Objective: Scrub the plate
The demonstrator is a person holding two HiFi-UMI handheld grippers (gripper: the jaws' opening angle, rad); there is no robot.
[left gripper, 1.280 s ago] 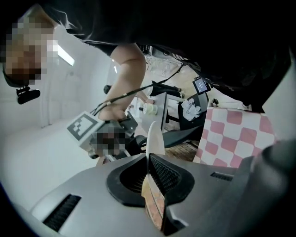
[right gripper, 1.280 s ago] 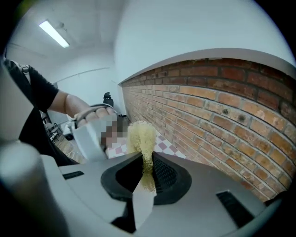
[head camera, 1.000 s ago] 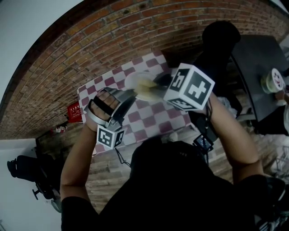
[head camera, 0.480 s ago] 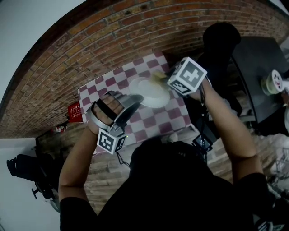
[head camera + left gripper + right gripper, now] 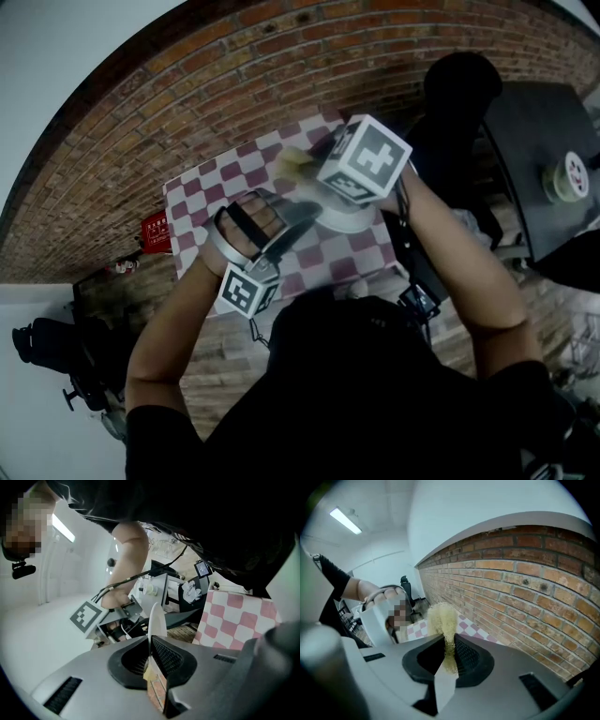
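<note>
Overhead first: left gripper pinched on the near rim of the white plate, over the checked table; right gripper just beyond, yellow scrubber at its tip, marker cube covering most of the plate. Next, along the left jaws: nearly together, gripping the plate, seen edge-on and upright between the pads. Lastly, along the right jaws: narrow, squeezing the scrubber, its fluffy end poking out beside the brick wall.

Plate mostly hidden (behind cube).
</note>
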